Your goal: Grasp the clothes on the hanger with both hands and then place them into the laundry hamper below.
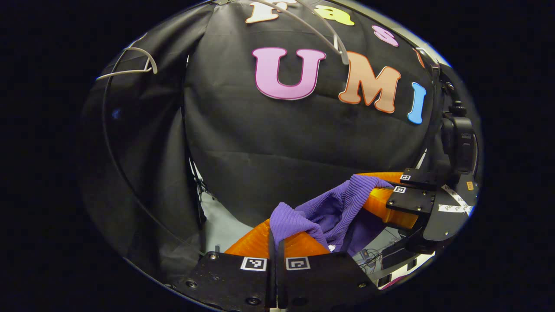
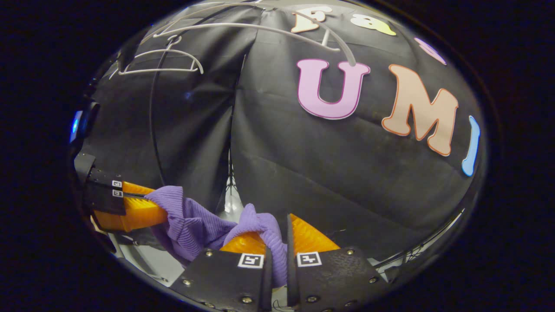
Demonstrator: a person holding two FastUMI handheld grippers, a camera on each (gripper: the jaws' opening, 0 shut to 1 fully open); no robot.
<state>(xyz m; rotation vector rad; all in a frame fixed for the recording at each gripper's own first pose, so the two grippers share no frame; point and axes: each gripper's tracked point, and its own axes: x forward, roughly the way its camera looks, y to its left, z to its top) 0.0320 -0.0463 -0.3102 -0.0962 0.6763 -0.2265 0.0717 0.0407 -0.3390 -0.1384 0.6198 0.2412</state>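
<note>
Clothes, a purple knit, hang stretched between the left gripper and right gripper, both pinching it; hamper presumably lies below.

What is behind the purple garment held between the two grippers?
Behind the purple garment hangs the black cloth wall, with empty white hangers above. The left gripper and right gripper clamp it. What lies below is covered.

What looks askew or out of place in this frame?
Nothing stands out. The purple garment is off the white hangers and bunched between the left hand-held gripper and the right hand-held gripper, both clamped on its fabric.
</note>
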